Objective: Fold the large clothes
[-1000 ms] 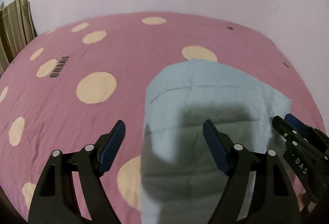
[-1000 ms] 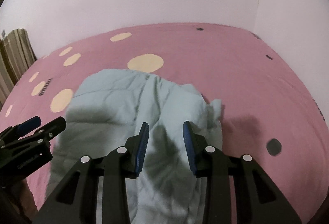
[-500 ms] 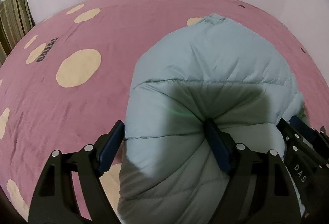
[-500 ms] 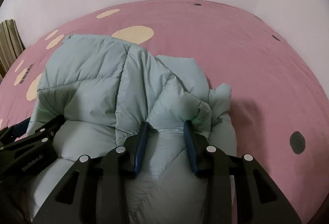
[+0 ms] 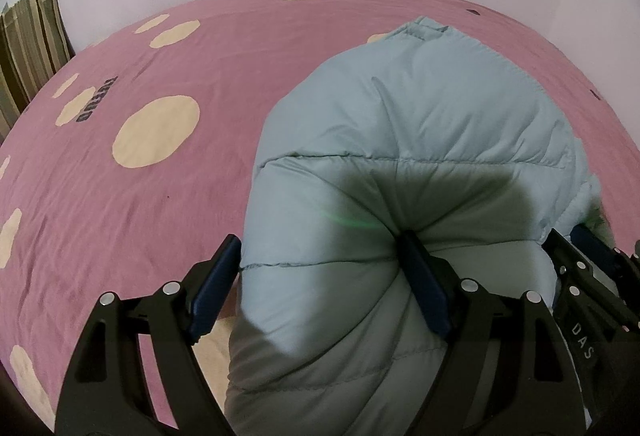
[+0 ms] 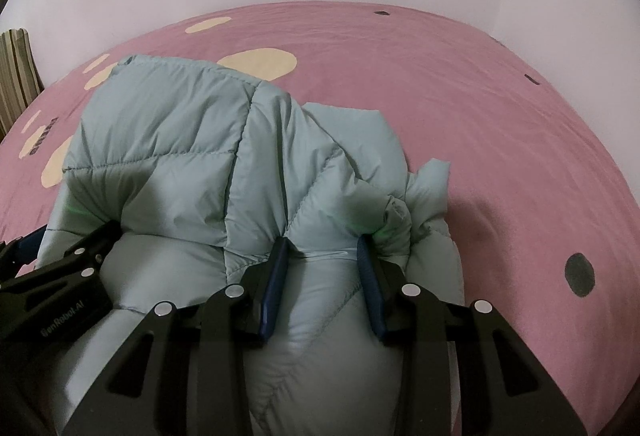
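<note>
Left wrist view: the left tongs (image 5: 320, 272) are spread wide, with a thick bulge of the pale blue puffy jacket (image 5: 420, 124) pushed between the pads; whether it is truly pinched cannot be told. In the right wrist view, the right tongs (image 6: 322, 270) are narrower and are closed on a fold of the jacket. The jacket is heaped in the middle of the frame on the pink spotted bed (image 6: 500, 124). Both grips should be held level, and the puffy layer laid down flat and slowly, so trapped air is squeezed out.
</note>
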